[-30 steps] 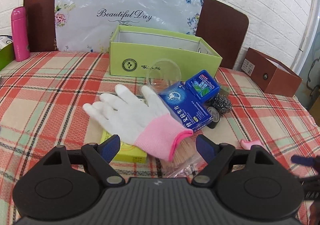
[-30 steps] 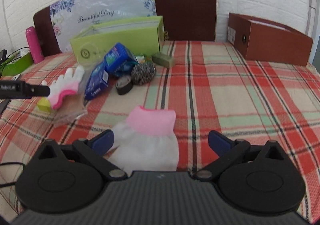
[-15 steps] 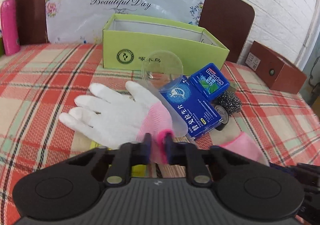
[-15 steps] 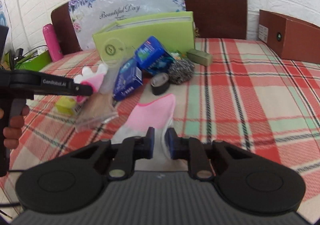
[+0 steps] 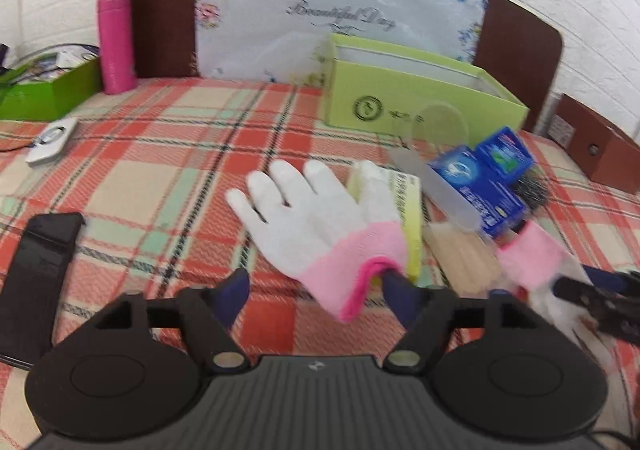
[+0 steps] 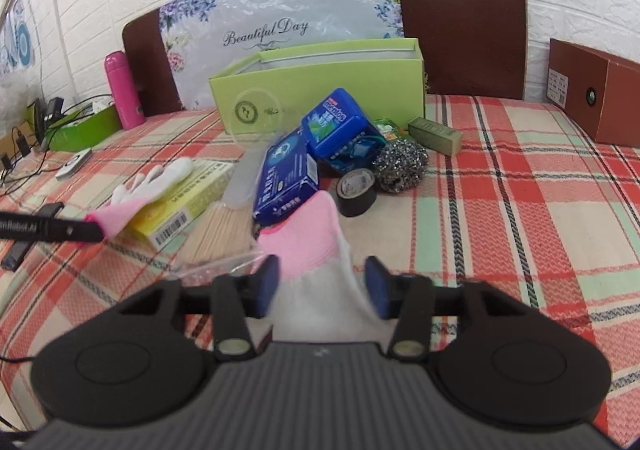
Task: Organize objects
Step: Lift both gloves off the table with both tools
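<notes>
A white glove with a pink cuff point(image 5: 316, 226) lies on the plaid cloth, partly over a yellow box point(image 5: 412, 210). My left gripper point(image 5: 315, 290) is at its cuff with the jaws opening; the cuff sits against the right finger and is not pinched. A second such glove point(image 6: 308, 238) lies cuff-first against a blue box point(image 6: 286, 178). Its white part lies between the fingers of my right gripper point(image 6: 322, 284), whose jaws are opening too. The first glove point(image 6: 132, 198) and the left gripper's tip also show in the right wrist view. The open lime-green box point(image 5: 416, 106) stands behind.
A blue mint tin point(image 6: 336, 126), a steel scourer point(image 6: 400, 166), a tape roll point(image 6: 356, 190), a bag of wooden sticks point(image 6: 220, 230) and a clear cup point(image 5: 440, 122) crowd the middle. A pink bottle point(image 5: 116, 42) and a black phone point(image 5: 36, 274) are left, a brown box point(image 6: 592, 90) right.
Both grippers shut on their gloves' cuffs half a second ago and now stand parted again. The left one slid left, dragging its glove partly off the yellow box.
</notes>
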Tool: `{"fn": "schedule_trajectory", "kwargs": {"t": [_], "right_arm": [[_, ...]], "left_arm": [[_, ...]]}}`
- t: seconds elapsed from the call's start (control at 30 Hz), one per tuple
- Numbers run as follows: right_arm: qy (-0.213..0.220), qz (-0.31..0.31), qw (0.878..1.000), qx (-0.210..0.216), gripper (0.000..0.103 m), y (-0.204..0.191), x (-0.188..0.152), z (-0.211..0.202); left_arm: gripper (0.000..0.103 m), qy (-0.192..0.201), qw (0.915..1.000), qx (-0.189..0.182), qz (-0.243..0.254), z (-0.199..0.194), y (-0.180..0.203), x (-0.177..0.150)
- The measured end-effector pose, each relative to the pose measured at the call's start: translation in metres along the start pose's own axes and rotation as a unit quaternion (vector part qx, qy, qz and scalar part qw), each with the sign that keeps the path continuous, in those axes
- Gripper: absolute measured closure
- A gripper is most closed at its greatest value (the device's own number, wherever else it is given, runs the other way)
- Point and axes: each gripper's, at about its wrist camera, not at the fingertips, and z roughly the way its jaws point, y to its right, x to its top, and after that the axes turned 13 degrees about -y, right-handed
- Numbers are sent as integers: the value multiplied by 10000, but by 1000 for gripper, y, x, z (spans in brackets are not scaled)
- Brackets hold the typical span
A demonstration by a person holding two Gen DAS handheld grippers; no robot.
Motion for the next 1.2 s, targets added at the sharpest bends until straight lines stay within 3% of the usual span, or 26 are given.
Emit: {"fn": "schedule_trajectory", "kwargs": {"t": [0.07,0.13,0.2,0.43,0.53,0.67,0.8,0.87,1.0,1.07,1.13,1.2], "right_arm": [[17,-197,9998,-104,42,-4,-3,-2],[-48,-323,9993,-171,25,-6,-6,-2],[-134,-367,9991,-161,18,-7,-9,-1],[-180,-810,9956,-432,15,-22,-16,5],[-137,-908,9949,-426,15,-25,-17,4],[-269,-900,9949,-375,15,-23,-18,11],[-278,-835,9959,-219,29,-23,-17,12],[-254,-884,9955,-240,36,-25,-18,12],[-201,-925,9949,-342,61,-26,-18,10],[-178,-895,9953,-320,71,-23,-18,8],[-128,-811,9963,-248,88,-20,-17,5],[-37,-625,9979,-175,91,-15,-15,1]], "left_arm": [[24,-10,10000,49,72,8,2,7],[22,-155,9998,81,119,20,6,13],[18,-259,9996,39,72,31,6,17],[16,-370,9972,-359,-548,45,0,32],[16,-330,9948,-690,-673,40,-2,30],[16,-221,9959,-550,-680,35,1,28],[16,-180,9928,-706,-951,35,-3,35],[16,-190,9932,-614,-968,39,0,40],[17,-178,9964,-391,-734,52,8,47],[28,-245,9968,-410,-647,58,8,46],[54,-203,9938,-797,-753,57,1,43],[67,-196,9936,-831,-745,52,0,43]]}}
